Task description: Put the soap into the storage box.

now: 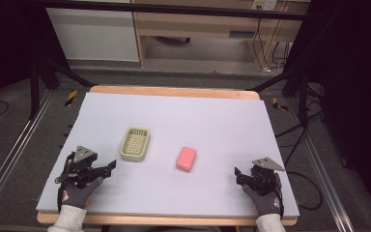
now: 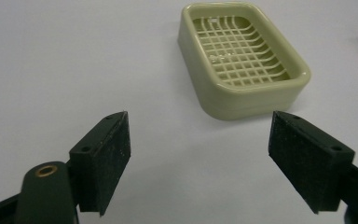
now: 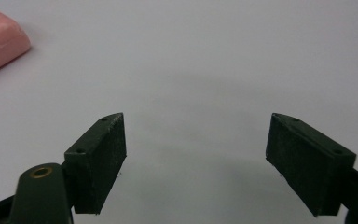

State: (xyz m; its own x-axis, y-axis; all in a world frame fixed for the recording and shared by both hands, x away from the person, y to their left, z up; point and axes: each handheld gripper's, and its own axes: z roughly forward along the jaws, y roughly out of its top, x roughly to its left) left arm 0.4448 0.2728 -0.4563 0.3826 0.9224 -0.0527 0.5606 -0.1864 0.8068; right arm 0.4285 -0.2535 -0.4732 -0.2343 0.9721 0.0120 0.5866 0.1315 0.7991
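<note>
Left hand-held gripper (image 2: 199, 149) wide apart, empty, near soap dish (image 2: 242, 58); right hand-held gripper (image 3: 196, 149) likewise.

A soap dish (image 1: 135, 144) and a pink soap bar (image 1: 186, 158) lie on the worktop (image 1: 222, 121).

The soap dish is pale yellow-green, shaped like a box with round corners, and it has a grid of little holes inside. It sits flat with its open side up, and nothing is in it. It lies left of the middle of the worktop, closer to the near edge than the far edge. The soap bar is pink and smooth with soft round corners. It lies flat near the middle of the worktop, just to the right of the dish and a little closer to the near edge. The two are near each other but do not touch.
</note>
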